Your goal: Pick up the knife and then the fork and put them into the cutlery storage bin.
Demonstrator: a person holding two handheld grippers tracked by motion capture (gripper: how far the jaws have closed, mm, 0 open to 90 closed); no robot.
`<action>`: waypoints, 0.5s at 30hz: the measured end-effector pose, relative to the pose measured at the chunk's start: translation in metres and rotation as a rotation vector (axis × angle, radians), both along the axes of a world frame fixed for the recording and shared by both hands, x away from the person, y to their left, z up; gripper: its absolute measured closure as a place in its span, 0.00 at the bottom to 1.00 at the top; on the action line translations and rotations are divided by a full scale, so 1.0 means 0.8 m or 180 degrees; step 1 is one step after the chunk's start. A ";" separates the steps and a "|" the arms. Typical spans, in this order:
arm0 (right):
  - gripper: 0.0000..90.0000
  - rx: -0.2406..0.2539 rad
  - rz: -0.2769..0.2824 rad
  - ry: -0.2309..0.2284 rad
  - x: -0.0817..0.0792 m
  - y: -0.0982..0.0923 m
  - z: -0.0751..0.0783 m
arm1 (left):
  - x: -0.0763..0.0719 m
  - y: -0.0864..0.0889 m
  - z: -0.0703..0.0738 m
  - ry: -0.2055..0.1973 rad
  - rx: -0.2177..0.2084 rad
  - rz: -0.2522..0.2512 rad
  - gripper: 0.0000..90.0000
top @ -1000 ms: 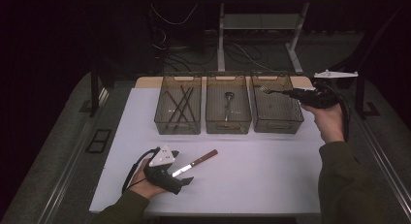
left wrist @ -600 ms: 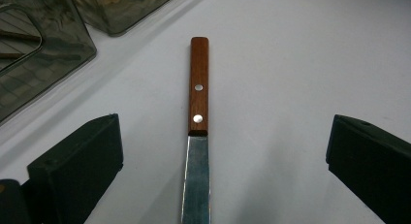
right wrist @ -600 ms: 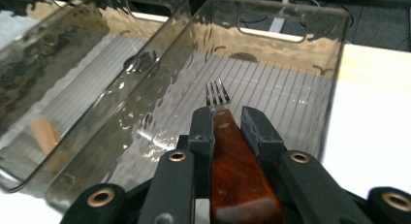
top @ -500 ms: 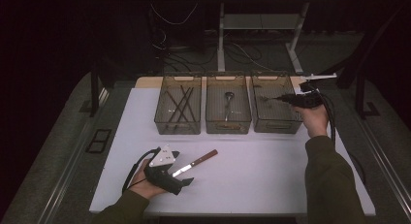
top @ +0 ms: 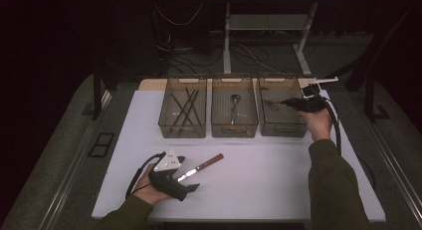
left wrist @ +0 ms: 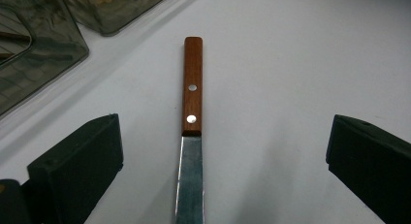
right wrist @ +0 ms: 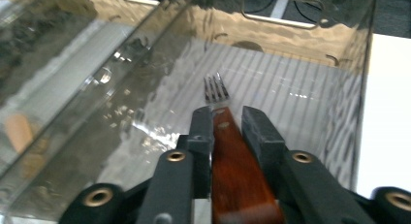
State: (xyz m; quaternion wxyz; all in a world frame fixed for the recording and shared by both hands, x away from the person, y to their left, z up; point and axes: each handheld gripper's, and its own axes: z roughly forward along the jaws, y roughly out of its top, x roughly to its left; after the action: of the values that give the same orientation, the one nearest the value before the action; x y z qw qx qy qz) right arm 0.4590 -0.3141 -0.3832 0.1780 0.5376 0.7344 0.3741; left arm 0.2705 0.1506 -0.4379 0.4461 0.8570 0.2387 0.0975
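A knife (top: 201,168) with a wooden handle (left wrist: 193,88) lies flat on the white table (top: 268,180). My left gripper (top: 185,176) rests on the table with its jaws wide open on either side of the blade (left wrist: 190,185), touching neither side. My right gripper (top: 286,103) reaches low into the right-hand clear bin (top: 281,126). A fork (right wrist: 216,90) with a wooden handle lies between the right gripper's (right wrist: 228,120) jaws, tines pointing into the bin. Those jaws have just been opening, and a thin gap shows beside the handle.
Three clear bins stand in a row at the back of the table. The left bin (top: 166,125) holds several dark sticks and the middle bin (top: 251,123) holds a spoon (top: 234,103). Table legs and cables lie beyond the far edge.
My right hand has come down and forward, lowering the fork into the right bin, and its jaws have spread. The left gripper and the knife have not moved.
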 end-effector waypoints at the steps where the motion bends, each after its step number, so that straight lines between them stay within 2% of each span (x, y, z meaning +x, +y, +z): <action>1: 0.62 0.0019 -0.0010 0.0000 0.000 -0.002 0.000 | 0.000 0.000 0.000 0.0001 -0.0001 0.0000 0.00; 3: 0.50 0.0036 -0.0024 -0.0052 -0.002 -0.006 0.002 | 0.000 0.000 0.000 0.0000 -0.0003 0.0007 0.00; 5: 0.45 0.0040 -0.0004 -0.0078 -0.005 -0.009 0.005 | 0.000 0.000 0.001 -0.0001 -0.0007 0.0023 0.00; 7: 0.41 0.0102 0.0078 -0.0130 -0.010 -0.012 0.009 | 0.001 0.000 0.001 -0.0002 0.0002 0.0048 0.00; 10: 0.34 0.0201 0.0210 -0.0156 -0.022 -0.014 0.014 | 0.004 0.001 0.002 0.0009 0.0084 0.0060 0.00; 15: 0.27 0.0242 0.0460 -0.0294 -0.052 -0.012 0.022 | 0.011 0.001 0.005 0.0072 0.0125 0.0092 0.09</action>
State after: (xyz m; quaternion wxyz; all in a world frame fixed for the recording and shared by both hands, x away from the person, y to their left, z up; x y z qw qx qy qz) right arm 0.4174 -0.3239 -0.3654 0.1637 0.4717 0.7475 0.4380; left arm 0.2795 0.1518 -0.4341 0.4251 0.8631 0.2542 0.0990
